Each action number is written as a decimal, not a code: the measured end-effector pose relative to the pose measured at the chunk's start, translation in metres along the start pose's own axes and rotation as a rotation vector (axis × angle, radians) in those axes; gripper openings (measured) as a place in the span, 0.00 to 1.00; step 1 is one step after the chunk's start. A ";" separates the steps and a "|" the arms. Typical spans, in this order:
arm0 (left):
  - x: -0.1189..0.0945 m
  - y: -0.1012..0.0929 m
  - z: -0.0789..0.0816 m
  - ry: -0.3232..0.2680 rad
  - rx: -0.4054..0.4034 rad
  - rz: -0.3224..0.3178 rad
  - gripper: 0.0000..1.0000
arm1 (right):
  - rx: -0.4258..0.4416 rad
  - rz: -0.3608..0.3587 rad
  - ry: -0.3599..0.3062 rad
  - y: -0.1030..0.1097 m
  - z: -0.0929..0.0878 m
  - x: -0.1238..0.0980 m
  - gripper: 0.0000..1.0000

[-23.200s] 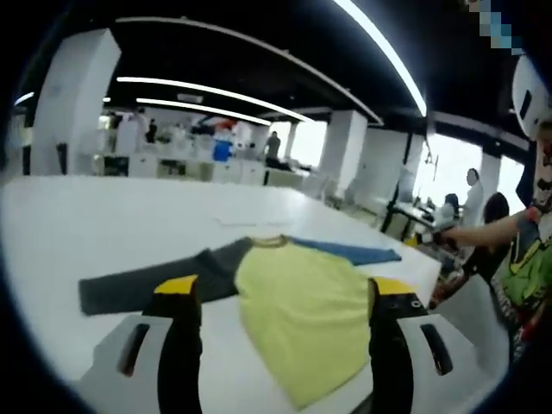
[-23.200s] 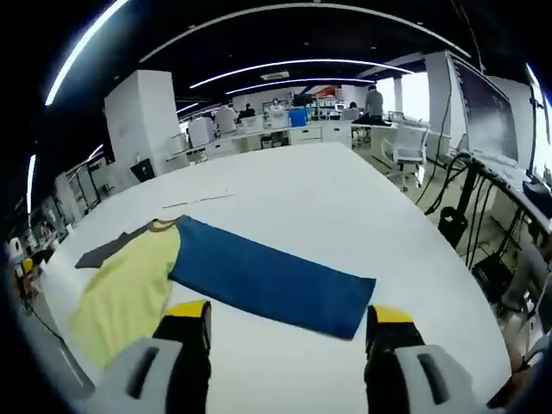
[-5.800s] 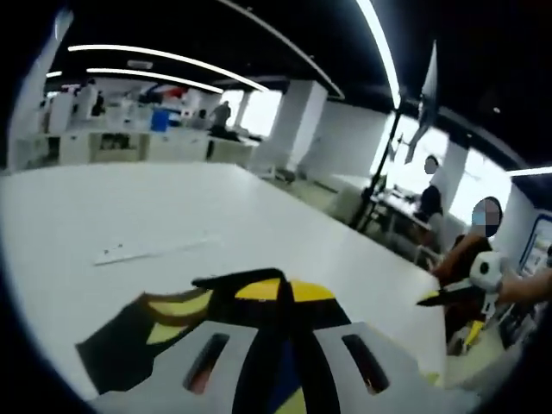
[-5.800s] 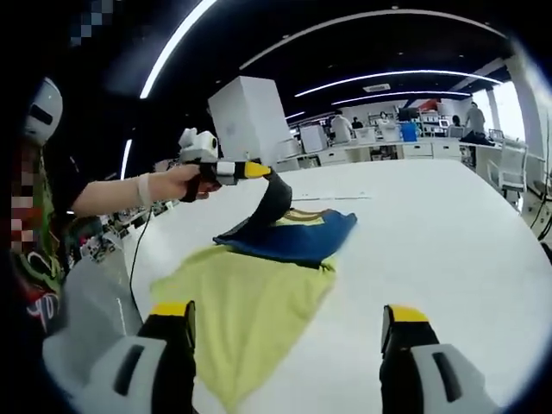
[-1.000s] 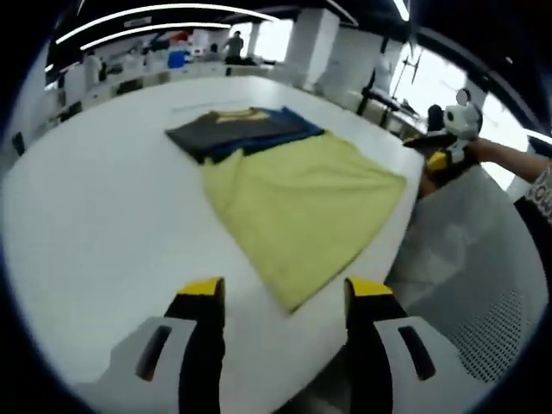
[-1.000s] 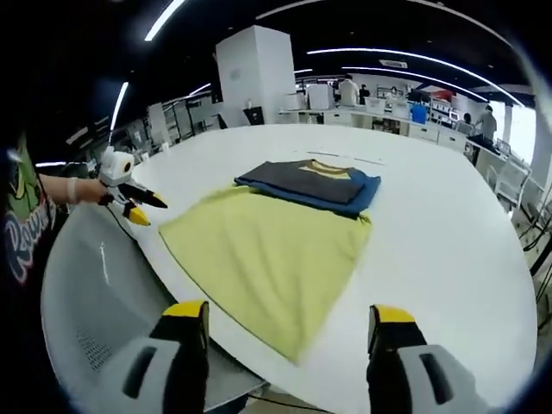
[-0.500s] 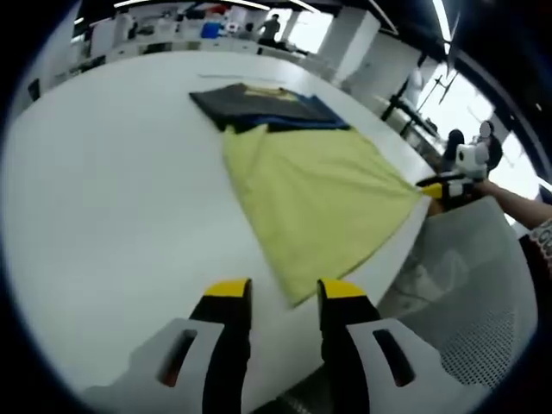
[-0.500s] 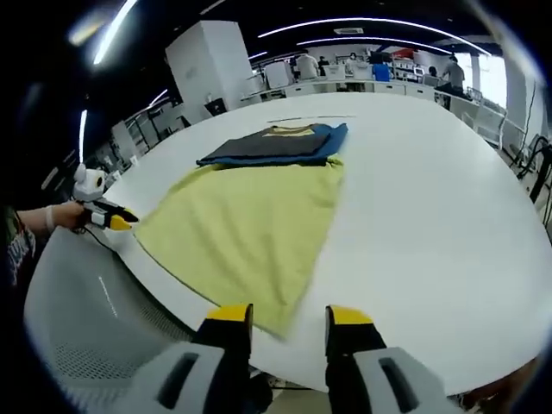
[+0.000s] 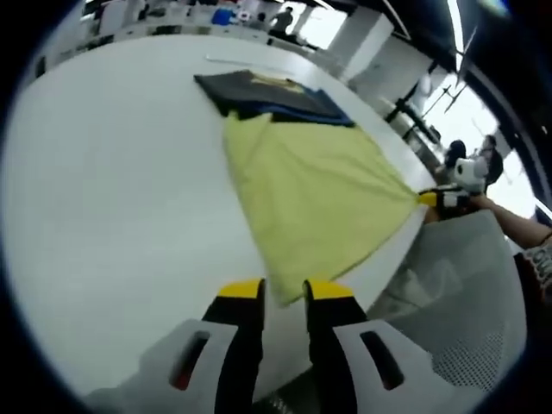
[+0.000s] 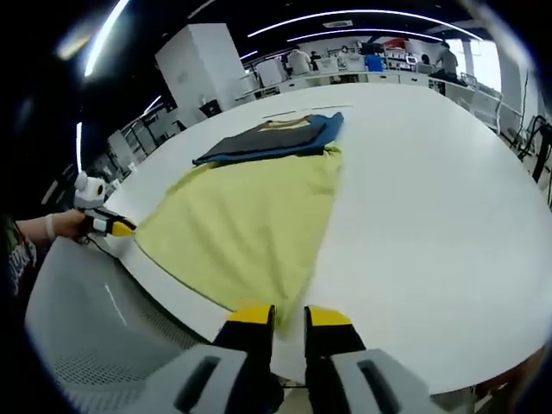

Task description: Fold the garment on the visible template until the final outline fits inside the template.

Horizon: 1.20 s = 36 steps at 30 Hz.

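Down at the near edge, the left gripper [image 9: 282, 291] has its yellow-tipped jaws drawn nearly together right at one hem corner of the garment [image 9: 315, 185]. Whether cloth sits between them I cannot tell; the corner ends just at the tips. Same story on the other side: the right gripper [image 10: 289, 316] has its jaws almost closed at the opposite hem corner, and a firm hold is again not confirmed.

From here the yellow body [image 10: 246, 224] spreads flat over the white table [image 10: 431, 198], its hem close to the table's edge. Farther out, the grey sleeve [image 10: 259, 141] lies folded across the chest with the blue sleeve [image 10: 328, 128] under it, a yellow collar peeking beyond. A thin pale line past the collar may be the template; too faint to say.

So the sleeves look done, and this reads as the pinch for the bottom-up fold. Next call: both corners secured, lifted evenly and carried toward the collar, keeping the hem level so the body doubles over without dragging the sleeves askew.
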State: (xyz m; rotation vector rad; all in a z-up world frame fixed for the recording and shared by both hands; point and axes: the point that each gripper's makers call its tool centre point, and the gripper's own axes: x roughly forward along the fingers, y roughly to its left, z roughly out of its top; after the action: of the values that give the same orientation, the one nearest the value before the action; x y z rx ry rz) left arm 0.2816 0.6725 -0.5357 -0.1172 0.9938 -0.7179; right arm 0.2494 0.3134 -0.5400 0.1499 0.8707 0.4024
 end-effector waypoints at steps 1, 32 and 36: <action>0.001 -0.002 0.000 0.003 0.002 -0.002 0.11 | 0.000 0.001 0.000 0.001 0.000 0.000 0.07; -0.046 -0.031 -0.008 0.009 -0.026 -0.153 0.00 | 0.154 0.059 -0.056 0.025 0.007 -0.047 0.00; -0.046 -0.034 -0.021 0.060 -0.008 -0.164 0.00 | 0.173 0.056 -0.038 0.024 -0.004 -0.050 0.00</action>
State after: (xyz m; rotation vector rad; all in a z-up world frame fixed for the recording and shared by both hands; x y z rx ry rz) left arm 0.2325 0.6783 -0.5001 -0.1862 1.0530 -0.8719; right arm 0.2109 0.3156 -0.5003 0.3408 0.8646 0.3754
